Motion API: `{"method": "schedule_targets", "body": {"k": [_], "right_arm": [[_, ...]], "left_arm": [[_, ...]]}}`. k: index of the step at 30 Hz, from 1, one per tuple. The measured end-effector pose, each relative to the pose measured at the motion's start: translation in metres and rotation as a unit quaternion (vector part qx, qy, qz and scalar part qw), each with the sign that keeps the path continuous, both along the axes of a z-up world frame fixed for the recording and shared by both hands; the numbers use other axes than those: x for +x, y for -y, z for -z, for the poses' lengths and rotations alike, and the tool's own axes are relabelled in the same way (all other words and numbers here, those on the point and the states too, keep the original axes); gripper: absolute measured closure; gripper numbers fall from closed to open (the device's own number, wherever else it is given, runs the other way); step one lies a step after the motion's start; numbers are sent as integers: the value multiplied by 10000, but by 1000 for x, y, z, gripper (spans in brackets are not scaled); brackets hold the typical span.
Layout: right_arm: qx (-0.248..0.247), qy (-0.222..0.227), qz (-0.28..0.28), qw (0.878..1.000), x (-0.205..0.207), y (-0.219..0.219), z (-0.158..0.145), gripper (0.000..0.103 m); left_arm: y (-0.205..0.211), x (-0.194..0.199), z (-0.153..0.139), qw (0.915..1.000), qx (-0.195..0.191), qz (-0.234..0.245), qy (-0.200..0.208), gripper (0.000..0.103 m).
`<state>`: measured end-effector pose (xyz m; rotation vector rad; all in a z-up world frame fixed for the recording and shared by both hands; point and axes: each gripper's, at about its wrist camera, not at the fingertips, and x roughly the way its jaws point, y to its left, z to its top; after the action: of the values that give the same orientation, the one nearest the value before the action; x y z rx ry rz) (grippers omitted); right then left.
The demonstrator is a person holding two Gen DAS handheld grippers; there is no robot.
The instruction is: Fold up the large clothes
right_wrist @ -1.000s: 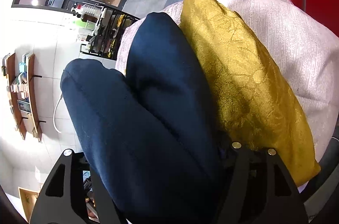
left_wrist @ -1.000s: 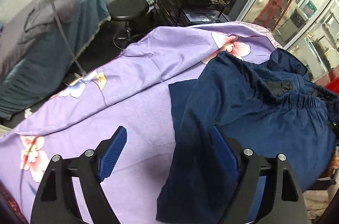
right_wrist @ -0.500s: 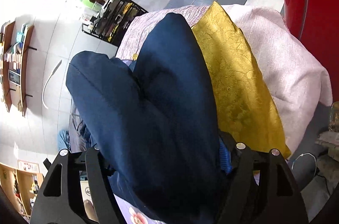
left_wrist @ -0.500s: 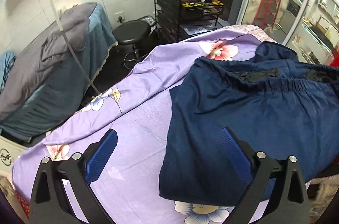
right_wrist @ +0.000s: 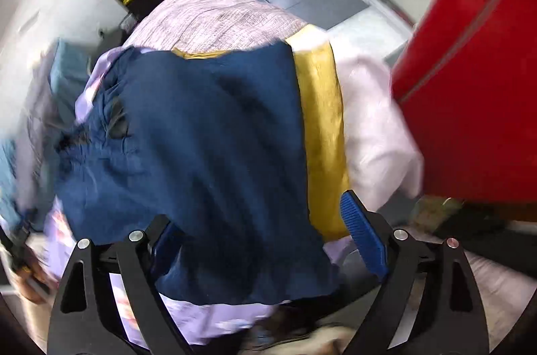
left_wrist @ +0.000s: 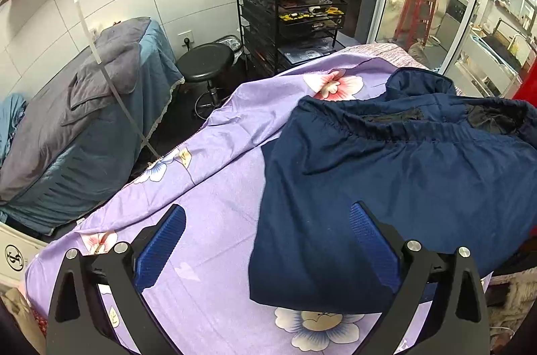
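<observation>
Navy blue trousers (left_wrist: 402, 187) with an elastic waistband lie folded on a purple flowered sheet (left_wrist: 214, 200). My left gripper (left_wrist: 268, 241) is open above the sheet, its right finger over the trousers' near edge, holding nothing. In the blurred right wrist view the trousers (right_wrist: 201, 147) lie spread below my right gripper (right_wrist: 265, 241), which is open; the cloth's near edge covers part of the left finger.
A yellow cushion (right_wrist: 322, 133) and pale pink bedding (right_wrist: 376, 133) lie right of the trousers. A red object (right_wrist: 470, 86) stands at right. A black stool (left_wrist: 204, 63), a black shelf cart (left_wrist: 292, 19) and a grey-covered bed (left_wrist: 84, 120) stand beyond the sheet.
My right gripper has opened and let go of the trousers, which now lie flat. My left gripper has pulled back and up from the trousers.
</observation>
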<state>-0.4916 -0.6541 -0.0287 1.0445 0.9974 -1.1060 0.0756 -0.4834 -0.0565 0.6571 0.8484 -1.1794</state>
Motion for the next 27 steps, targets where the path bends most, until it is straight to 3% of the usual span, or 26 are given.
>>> {"method": "schedule_targets", "body": {"k": [2, 3, 5, 7, 9, 10, 12, 16, 19, 21, 23, 24, 27], "right_arm": [[-62, 544, 10, 9985, -4, 2, -7, 17], [82, 1067, 251, 9939, -13, 5, -8, 17], [-164, 1475, 1052, 9833, -42, 10, -17, 17], [-648, 1987, 1577, 9651, -64, 11, -31, 17], [-944, 2633, 2332, 9313, -89, -2, -38, 17], [-998, 2705, 2332, 9287, -89, -5, -40, 17], [-1224, 2485, 1939, 9411, -73, -19, -50, 17], [-1289, 1815, 417, 9740, 1, -56, -46, 17], [-1224, 1198, -804, 9819, 73, -88, -21, 17], [-1070, 555, -1047, 9872, 112, -93, 10, 17], [-684, 128, -862, 9938, 130, -81, 48, 17], [-643, -340, -789, 9942, 140, -72, 68, 17], [-1119, -775, -799, 9875, 162, -45, 93, 16]], "left_arm": [[-1, -3, -1, 10000, -23, 31, -19, 7], [-3, -5, -2, 10000, -33, 61, -15, 7], [-6, -7, -5, 9999, -63, 120, 29, 7], [-8, -7, -8, 9999, -74, 130, 68, 7], [-12, -4, -11, 9999, -97, 101, 17, 7], [-14, -3, -12, 9999, -102, 70, -3, 7], [-18, 0, -13, 9999, -114, -32, -49, 7], [-28, 3, -8, 9995, -69, -226, -216, 7], [-32, 2, 0, 9985, 41, -323, -429, 7], [-36, -3, 5, 9985, 110, -287, -460, 7], [-39, -9, 7, 9989, 161, -212, -378, 7], [-41, -11, 8, 9991, 167, -190, -343, 7], [-47, -14, 14, 9994, 212, -150, -244, 7]]}}
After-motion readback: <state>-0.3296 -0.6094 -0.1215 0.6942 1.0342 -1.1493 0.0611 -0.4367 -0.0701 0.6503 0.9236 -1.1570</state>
